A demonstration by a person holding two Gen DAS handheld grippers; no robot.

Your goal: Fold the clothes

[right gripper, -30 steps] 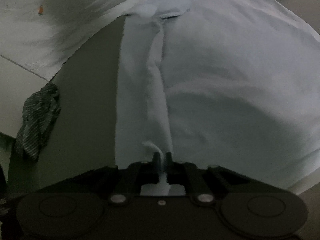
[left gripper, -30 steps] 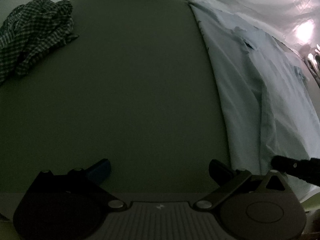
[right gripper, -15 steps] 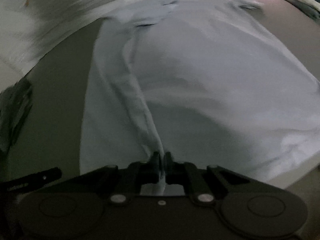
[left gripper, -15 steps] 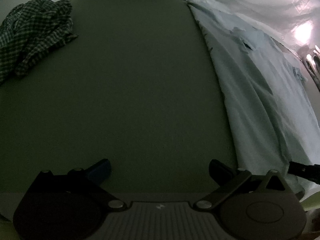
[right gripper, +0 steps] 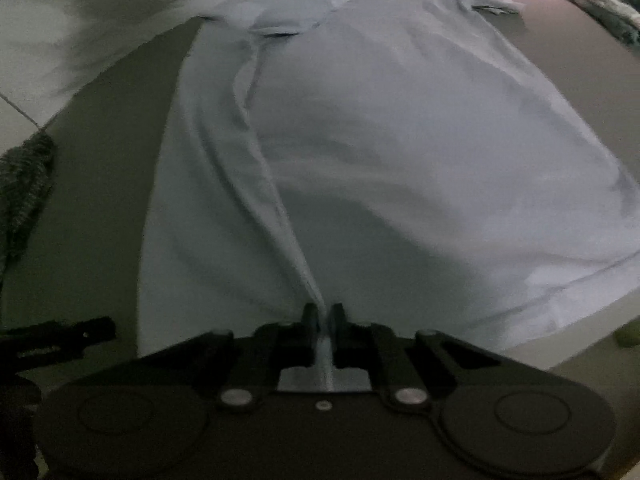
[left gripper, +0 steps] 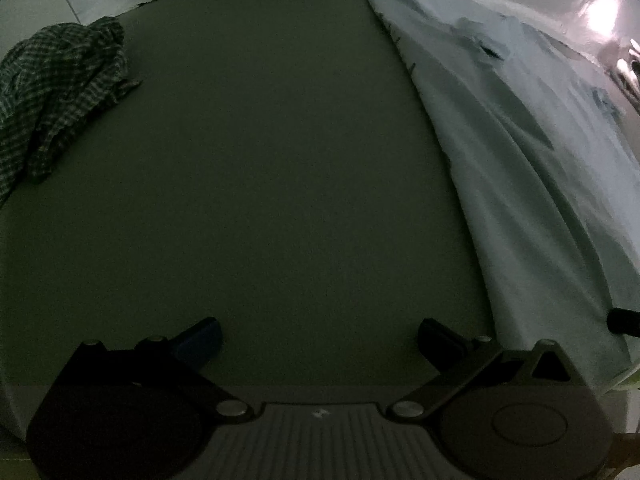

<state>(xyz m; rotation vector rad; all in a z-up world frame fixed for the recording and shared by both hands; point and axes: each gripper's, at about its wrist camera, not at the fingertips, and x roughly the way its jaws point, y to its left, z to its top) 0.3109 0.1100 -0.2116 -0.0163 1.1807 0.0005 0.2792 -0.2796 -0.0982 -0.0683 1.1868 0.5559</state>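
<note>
Dim green mat [left gripper: 260, 168], shirt [right gripper: 400, 140] hem inside right claw [right gripper: 324, 314]

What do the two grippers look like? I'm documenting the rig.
Both are black. The left gripper has a ribbed grey centre plate, round housings, silver pivot screws and one blue-tinted finger. The right gripper has matching round housings and silver screws.

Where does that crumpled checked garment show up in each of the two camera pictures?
Left wrist view: the checked garment lies bunched at the upper left, on the dark green surface.
Right wrist view: only a strip of it shows at the left edge.
Shared landmark: the pale blue shirt, spread flat, fills the right wrist view.
</note>
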